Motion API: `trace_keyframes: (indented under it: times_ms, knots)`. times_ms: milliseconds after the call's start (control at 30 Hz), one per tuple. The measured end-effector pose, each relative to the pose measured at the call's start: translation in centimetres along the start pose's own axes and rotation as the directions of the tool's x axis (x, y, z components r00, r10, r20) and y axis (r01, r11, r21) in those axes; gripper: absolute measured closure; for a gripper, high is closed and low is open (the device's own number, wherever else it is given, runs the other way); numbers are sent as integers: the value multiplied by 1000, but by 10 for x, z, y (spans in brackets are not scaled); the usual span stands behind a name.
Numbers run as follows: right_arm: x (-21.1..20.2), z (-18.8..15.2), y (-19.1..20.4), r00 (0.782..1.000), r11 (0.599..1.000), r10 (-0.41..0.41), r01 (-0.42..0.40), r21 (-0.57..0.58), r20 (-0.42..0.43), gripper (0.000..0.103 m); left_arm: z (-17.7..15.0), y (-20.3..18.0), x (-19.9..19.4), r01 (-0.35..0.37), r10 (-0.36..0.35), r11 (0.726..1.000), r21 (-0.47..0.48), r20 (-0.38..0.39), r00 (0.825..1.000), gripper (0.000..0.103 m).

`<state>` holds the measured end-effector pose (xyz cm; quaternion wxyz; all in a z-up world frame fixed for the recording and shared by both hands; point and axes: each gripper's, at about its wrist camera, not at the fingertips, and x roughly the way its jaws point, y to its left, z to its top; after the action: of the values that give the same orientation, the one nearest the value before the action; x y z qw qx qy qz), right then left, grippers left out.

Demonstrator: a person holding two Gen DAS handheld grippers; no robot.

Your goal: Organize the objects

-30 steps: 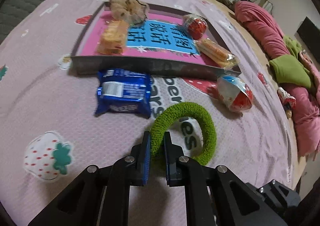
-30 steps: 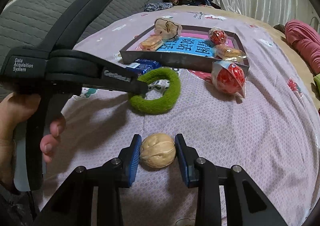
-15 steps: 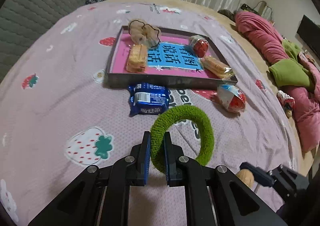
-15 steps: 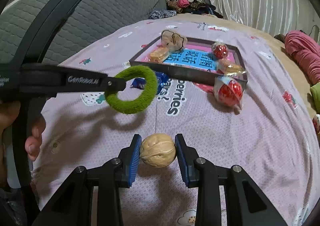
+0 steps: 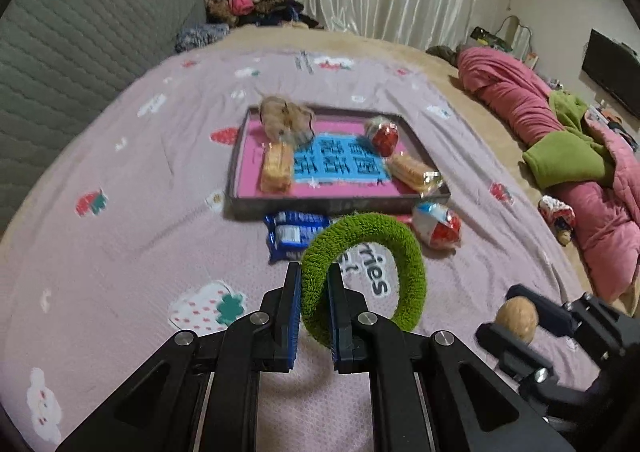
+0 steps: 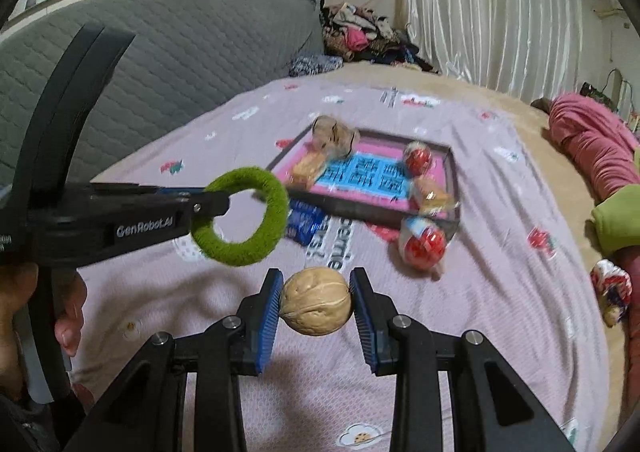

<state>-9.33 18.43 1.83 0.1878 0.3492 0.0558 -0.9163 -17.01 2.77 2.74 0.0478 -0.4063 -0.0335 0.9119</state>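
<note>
your left gripper (image 5: pixel 313 308) is clenched on a fuzzy green ring (image 5: pixel 362 276); your right gripper (image 6: pixel 316 302) is clamped on a wrinkled, round walnut (image 6: pixel 315 301). both items hang above the pink bedsheet (image 5: pixel 120 212), higher than a second ago. beyond: a dark shallow tray (image 5: pixel 336 204) holding biscuit packs, a red wrapped ball and a beige scrunchie; a blue wrapper (image 5: pixel 294 232) lies just outside it.

Both wrist views raised above the bed (image 5: pixel 120 212), angled down, sharing the tray (image 5: pixel 340 204) ahead
</note>
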Motion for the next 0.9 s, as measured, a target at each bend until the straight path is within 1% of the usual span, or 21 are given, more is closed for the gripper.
trace_keyframes:
  times_ms: [200,333,533,700,900]
  knots:
    - [-17,20,-7,999,1000,-25,25,2,46,68,16,1,-22,-24,22,999,22,49,999,91]
    - [-21,34,-9,998,999,-33,34,-12,58,68,27,2,-31,-38,35,999,33,75,997,91]
    - [-23,61,-8,996,998,-46,49,-46,79,68,47,4,-37,-47,42,998,44,104,994,91]
    - [-22,90,-8,993,996,-56,63,-66,104,68,72,3,-39,-68,58,995,72,134,989,91]
    - [-19,120,-13,989,994,-68,78,-74,129,68,100,3,-42,-62,48,995,80,161,986,91]
